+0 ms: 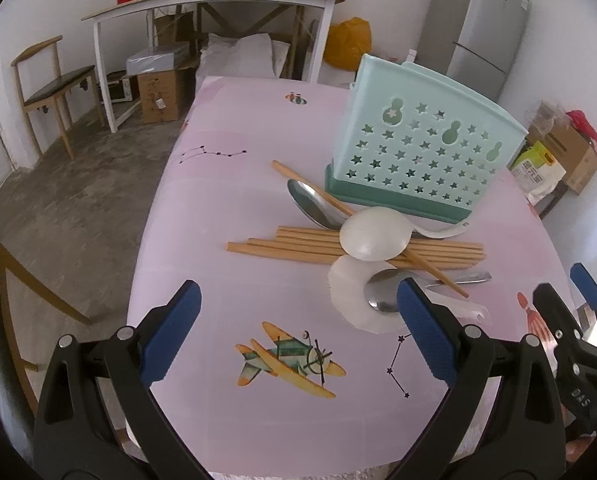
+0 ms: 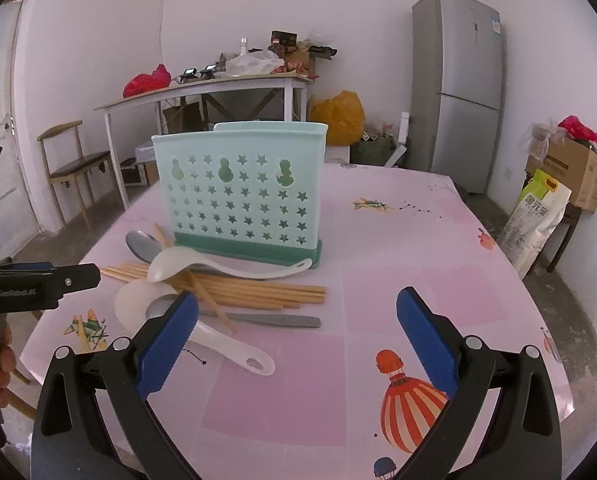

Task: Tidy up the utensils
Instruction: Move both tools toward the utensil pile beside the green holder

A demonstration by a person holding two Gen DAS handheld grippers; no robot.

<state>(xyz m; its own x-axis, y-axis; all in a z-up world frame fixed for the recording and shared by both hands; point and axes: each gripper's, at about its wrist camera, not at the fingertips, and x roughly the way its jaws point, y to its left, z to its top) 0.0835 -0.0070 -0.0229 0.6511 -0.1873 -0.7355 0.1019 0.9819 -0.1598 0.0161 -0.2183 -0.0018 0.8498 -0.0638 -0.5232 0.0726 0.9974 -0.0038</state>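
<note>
Jaws: both the left gripper [image 1: 298,332] and the right gripper [image 2: 296,342] stand wide apart, empty, low over the table [image 2: 398,240].
Holder: a mint-green utensil holder [image 2: 240,196] with star cut-outs stands upright near the table's middle; nothing pokes above its rim, and its inside cannot be seen.
Utensils: all lie loose in a heap just in front of the holder. Wooden chopsticks [image 2: 258,294] are bundled flat, one crossing them at a slant; two white plastic spoons [image 2: 226,268] and two metal spoons [image 2: 142,246] overlap them.
Progress: seemingly at the start; nothing looks sorted yet, and every piece is left to lift into the holder.
Surface: pink glossy cloth printed with planes, balloons and star lines.
Room: white walls, rough concrete floor, a grey fridge [image 2: 458,88], a cluttered white side table [image 2: 202,92], a wooden chair [image 2: 74,164], boxes and bags.
</note>
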